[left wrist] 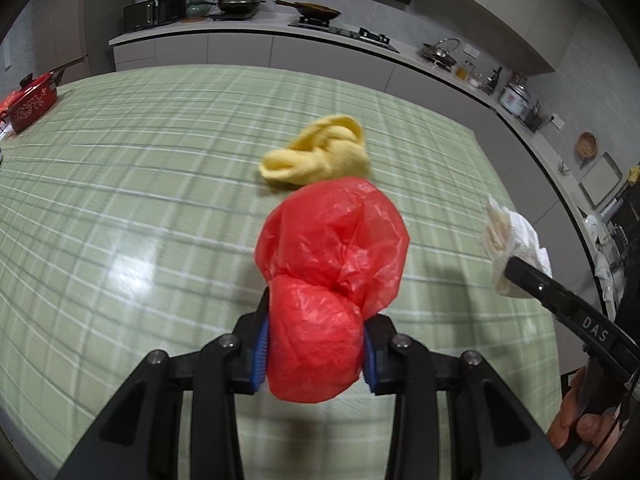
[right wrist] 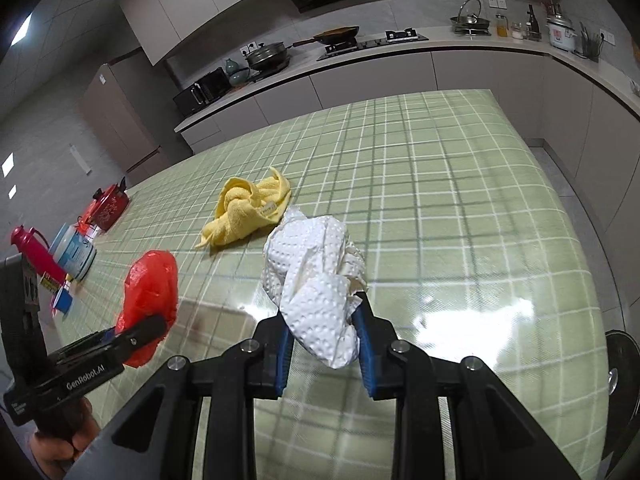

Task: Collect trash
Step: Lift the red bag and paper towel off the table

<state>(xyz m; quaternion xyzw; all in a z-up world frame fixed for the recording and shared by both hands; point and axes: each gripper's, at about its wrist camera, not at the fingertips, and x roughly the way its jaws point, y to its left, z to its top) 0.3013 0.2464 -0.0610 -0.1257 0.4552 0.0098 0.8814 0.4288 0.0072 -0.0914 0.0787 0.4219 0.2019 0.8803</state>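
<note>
The left gripper was clamped on a crumpled red plastic bag, held above the green checked table. The right gripper gripped a wad of white paper towel, also lifted off the table. A yellow cloth lay on the table just beyond both wads. A red pot sat at the table's far left edge.

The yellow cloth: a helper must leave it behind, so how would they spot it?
On the green checked table, mid-surface, lies the yellow cloth. It is soft crumpled terry, loose on the table, unlike the red plastic bag and white paper towel held in grippers.
</note>
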